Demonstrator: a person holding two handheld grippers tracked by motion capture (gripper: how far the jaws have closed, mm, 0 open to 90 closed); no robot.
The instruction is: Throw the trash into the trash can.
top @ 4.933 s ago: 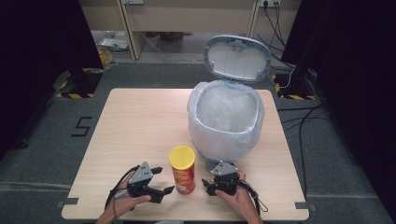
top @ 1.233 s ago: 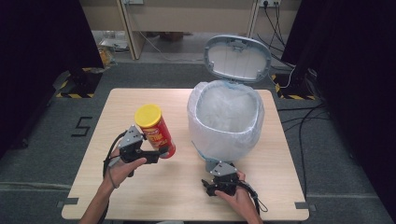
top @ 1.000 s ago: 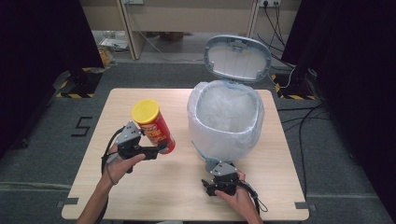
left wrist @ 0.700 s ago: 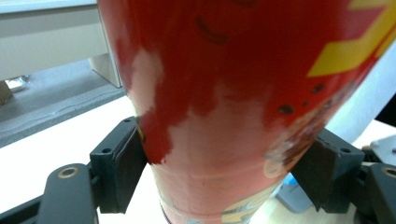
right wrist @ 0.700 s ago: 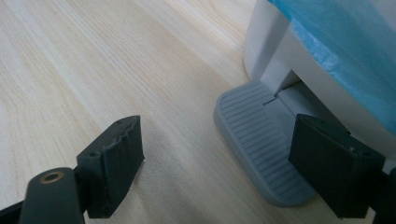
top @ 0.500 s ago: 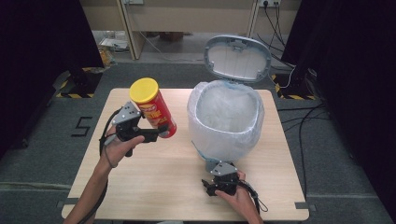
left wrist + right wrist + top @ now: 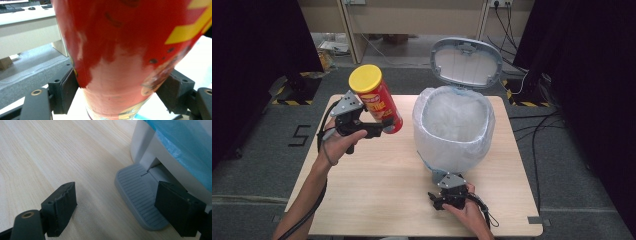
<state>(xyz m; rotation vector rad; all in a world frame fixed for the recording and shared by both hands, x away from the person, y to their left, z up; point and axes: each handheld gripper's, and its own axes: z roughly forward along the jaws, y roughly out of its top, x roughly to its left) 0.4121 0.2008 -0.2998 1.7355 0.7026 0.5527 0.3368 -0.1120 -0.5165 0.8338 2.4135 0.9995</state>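
A red chip can (image 7: 379,102) with a yellow lid (image 7: 365,79) hangs tilted in the air over the table's left part, left of the bin. My left gripper (image 7: 388,125) is shut on its lower body. In the left gripper view the can (image 7: 125,45) stands between both black pads (image 7: 67,92). My right gripper (image 7: 446,199) rests on the table near the front edge, just before the bin. Its jaws are open with nothing between them, and the right gripper (image 7: 117,207) points at the bin's grey foot pedal (image 7: 138,195).
A white pedal bin (image 7: 452,147) with a pale plastic liner stands on the right half of the wooden table (image 7: 377,192); its grey lid (image 7: 466,62) is raised at the back. Cables lie on the floor at the right.
My left hand has lifted the can higher and a little farther from the person, still tilted. The right gripper has stayed where it was.
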